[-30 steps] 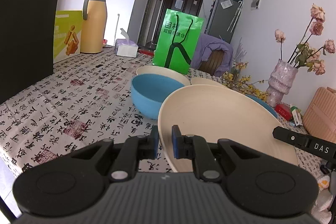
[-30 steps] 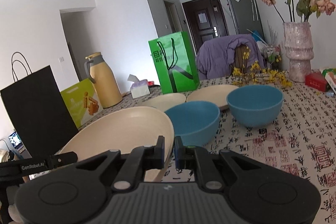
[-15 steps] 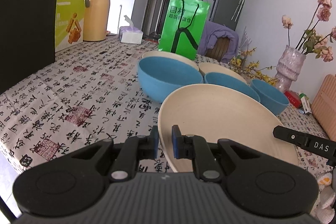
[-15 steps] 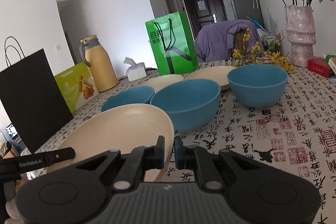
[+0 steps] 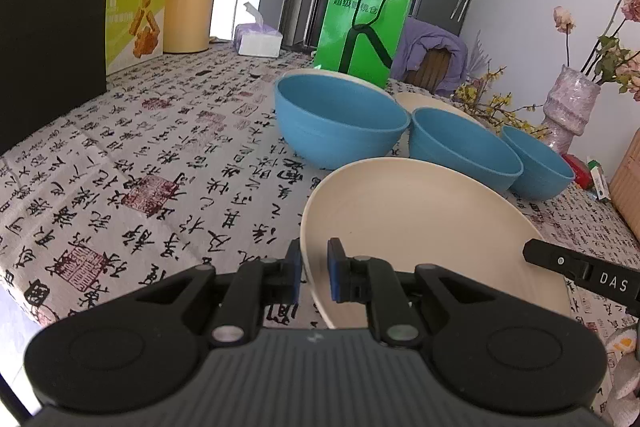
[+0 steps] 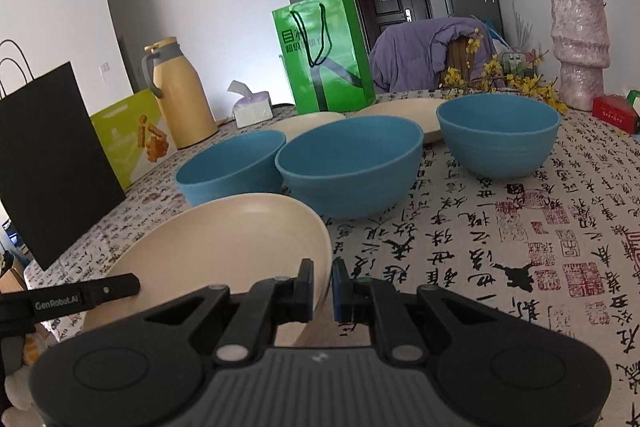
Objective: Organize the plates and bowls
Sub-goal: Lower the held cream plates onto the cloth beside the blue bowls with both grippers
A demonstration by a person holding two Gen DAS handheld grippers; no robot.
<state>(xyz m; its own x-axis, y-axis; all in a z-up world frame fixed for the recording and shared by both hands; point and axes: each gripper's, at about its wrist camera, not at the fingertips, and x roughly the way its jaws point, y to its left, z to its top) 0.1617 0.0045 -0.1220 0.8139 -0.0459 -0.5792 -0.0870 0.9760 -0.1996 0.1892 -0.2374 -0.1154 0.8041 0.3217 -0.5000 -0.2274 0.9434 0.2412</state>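
Plate (image 5: pixel 420 223), cream-coloured and round, sits between my two grippers, low over the near part of the table and in front of three blue bowls. My left gripper (image 5: pixel 313 275) is clamped narrowly on the plate's left rim, one blue pad on each face of the edge. My right gripper (image 6: pixel 322 287) grips the opposite rim the same way, its jaws nearly together with the thin edge between them. In the left view the tip of the right gripper's finger pokes in at the far right; in the right view the tip of the left gripper's finger shows at the far left.

Beyond the plate, the three blue bowls stand in a loose row: a left bowl (image 6: pixel 232 167), a middle bowl (image 6: pixel 350 171) just beside it, and a right bowl (image 6: pixel 498 141) a little apart. Behind the bowls lie two more cream plates (image 6: pixel 400 109), flat on the table. The tablecloth (image 6: pixel 520 227) is white with black calligraphy and red seal marks.

Further back stand a green paper bag (image 6: pixel 324 55), a tissue box (image 6: pixel 252 109), a yellow thermos jug (image 6: pixel 180 95), a yellow-green box (image 6: pixel 132 139) and a black paper bag (image 6: pixel 52 163). At the right stands a pink vase (image 6: pixel 580 47) holding dried roses.
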